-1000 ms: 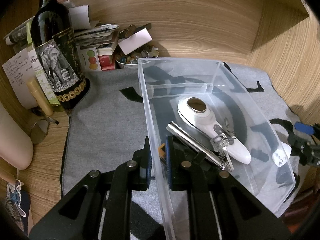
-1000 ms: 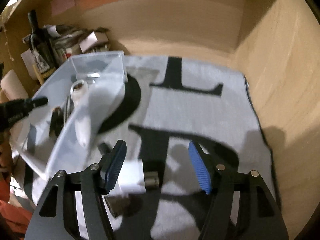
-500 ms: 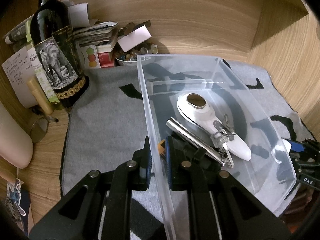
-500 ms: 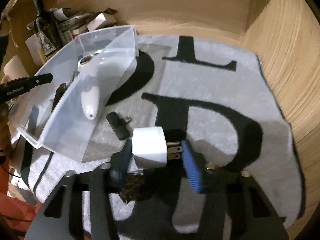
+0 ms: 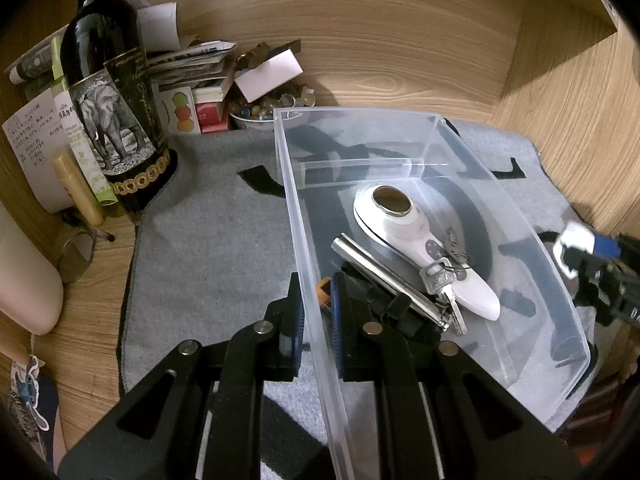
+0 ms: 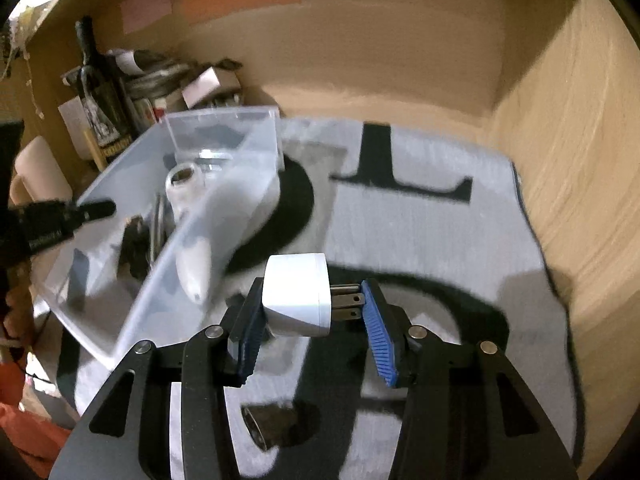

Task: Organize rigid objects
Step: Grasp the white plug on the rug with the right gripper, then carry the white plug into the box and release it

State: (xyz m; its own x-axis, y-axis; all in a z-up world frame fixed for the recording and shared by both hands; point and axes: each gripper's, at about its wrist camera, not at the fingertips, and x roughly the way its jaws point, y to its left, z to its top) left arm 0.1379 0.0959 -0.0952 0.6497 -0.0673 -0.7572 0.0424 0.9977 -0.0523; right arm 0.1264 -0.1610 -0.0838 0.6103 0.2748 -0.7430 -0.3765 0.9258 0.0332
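My left gripper (image 5: 316, 304) is shut on the near left wall of a clear plastic bin (image 5: 448, 148), which rests on the grey mat. The bin holds a white handheld device (image 5: 404, 224), a metal bar (image 5: 384, 276) and keys (image 5: 444, 280). My right gripper (image 6: 310, 328) is shut on a white plug adapter (image 6: 296, 292), its prongs against the right pad, lifted above the mat just right of the bin (image 6: 224, 132). The right gripper also shows at the right edge of the left wrist view (image 5: 592, 256).
A wine bottle (image 5: 108, 92), papers, small boxes and a bowl of beads (image 5: 264, 112) crowd the back left. Wooden walls close the back and right. A small dark object (image 6: 272, 424) lies on the grey lettered mat (image 6: 420, 232) under my right gripper.
My right gripper closed on the white plug adapter and lifted it off the mat toward the bin. My left gripper kept its hold on the bin wall.
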